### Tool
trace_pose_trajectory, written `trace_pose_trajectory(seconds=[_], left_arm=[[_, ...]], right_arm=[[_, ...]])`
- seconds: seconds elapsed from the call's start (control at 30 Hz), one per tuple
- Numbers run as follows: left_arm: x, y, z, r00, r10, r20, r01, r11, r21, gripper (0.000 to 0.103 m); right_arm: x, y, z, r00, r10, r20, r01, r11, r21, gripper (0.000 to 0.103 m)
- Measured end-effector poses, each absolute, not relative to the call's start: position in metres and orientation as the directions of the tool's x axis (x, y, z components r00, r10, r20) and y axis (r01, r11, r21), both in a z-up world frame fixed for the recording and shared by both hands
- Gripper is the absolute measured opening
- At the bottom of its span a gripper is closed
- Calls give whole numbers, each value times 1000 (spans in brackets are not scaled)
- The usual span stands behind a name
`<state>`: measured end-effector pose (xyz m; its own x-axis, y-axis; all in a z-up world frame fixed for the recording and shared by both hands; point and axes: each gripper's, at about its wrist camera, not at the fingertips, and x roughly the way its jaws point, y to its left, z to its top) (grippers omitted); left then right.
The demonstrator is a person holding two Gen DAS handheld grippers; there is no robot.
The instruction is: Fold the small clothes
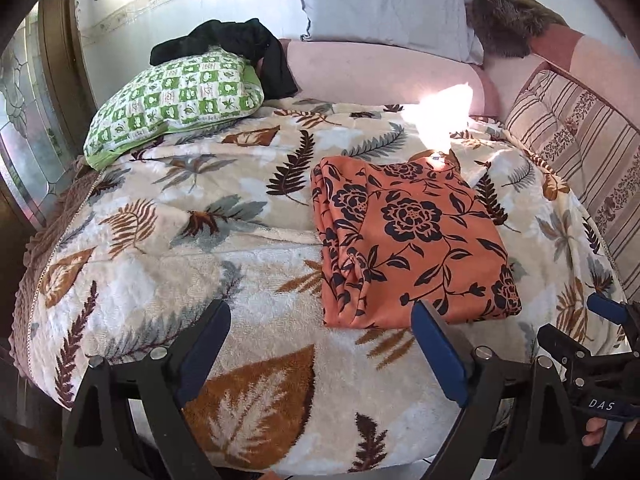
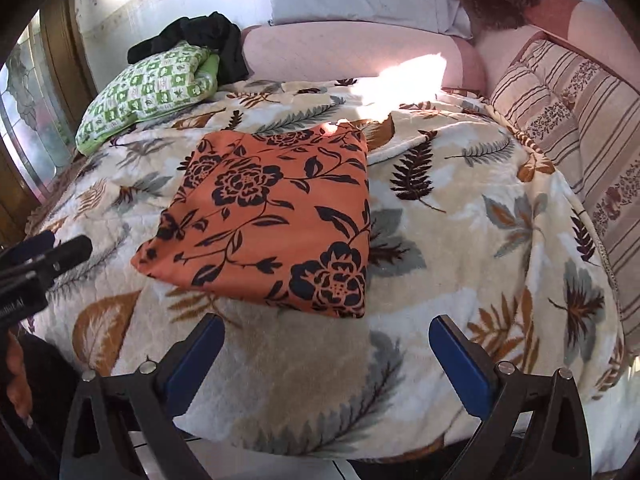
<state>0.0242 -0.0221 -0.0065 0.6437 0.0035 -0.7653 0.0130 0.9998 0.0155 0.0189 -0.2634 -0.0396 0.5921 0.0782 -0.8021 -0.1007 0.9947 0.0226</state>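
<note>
An orange garment with a black flower print (image 1: pixel 412 240) lies folded into a flat rectangle on the leaf-patterned blanket (image 1: pixel 180 264); it also shows in the right wrist view (image 2: pixel 276 216). My left gripper (image 1: pixel 322 350) is open and empty, held just short of the garment's near edge. My right gripper (image 2: pixel 326 358) is open and empty, also just short of the near edge. The right gripper's tip shows at the right edge of the left wrist view (image 1: pixel 608 312). The left gripper shows at the left edge of the right wrist view (image 2: pixel 52 256).
A green checked pillow (image 1: pixel 176 100) with a black garment (image 1: pixel 236 46) on it lies at the back left. A grey pillow (image 1: pixel 384 4) and a pink bolster (image 1: pixel 380 72) line the back. A striped cushion (image 1: pixel 580 148) stands along the right side.
</note>
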Motion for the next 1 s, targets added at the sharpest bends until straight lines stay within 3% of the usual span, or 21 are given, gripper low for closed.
trace_pose_trajectory(seconds=[1.0], left_arm=[[24,-26,5,656,-2,-754,8,1000,4,92]], right_arm=[[33,-252,-24,608,51,-792,-113,993,-22,103]])
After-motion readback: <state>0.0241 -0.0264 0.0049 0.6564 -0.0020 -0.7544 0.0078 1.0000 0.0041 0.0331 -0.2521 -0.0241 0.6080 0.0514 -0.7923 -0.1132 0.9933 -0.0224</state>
